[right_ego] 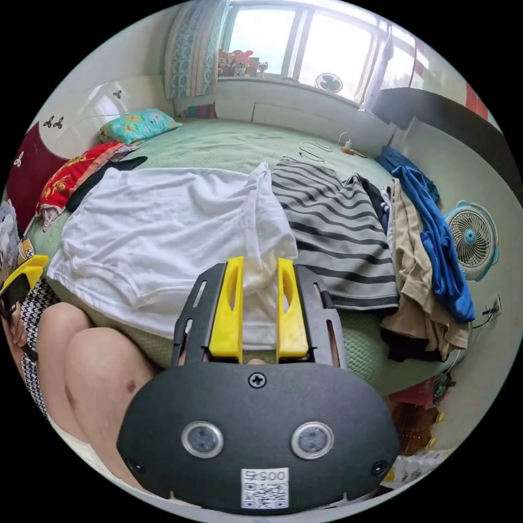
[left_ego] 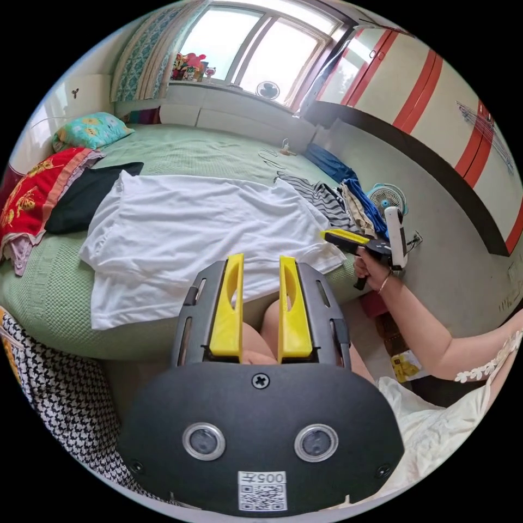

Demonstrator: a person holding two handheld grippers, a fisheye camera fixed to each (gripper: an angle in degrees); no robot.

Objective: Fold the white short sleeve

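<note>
The left gripper (left_ego: 260, 302) hovers with fingers apart, grasping nothing, near the white shirt (left_ego: 201, 229) on the bed (left_ego: 49, 294). The right gripper (right_ego: 259, 305) has fingers apart around the shirt's sleeve, beside a striped shirt (right_ego: 332, 229).

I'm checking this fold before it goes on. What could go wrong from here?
1. The right gripper has its jaws around a bunched sleeve of the white shirt; pulling may fold in the creases.
2. That sleeve borders the striped garment, which could get dragged along.
3. The shirt's hem hangs over the edge of the bed, and the open left gripper holds nothing, so it may slide.
</note>
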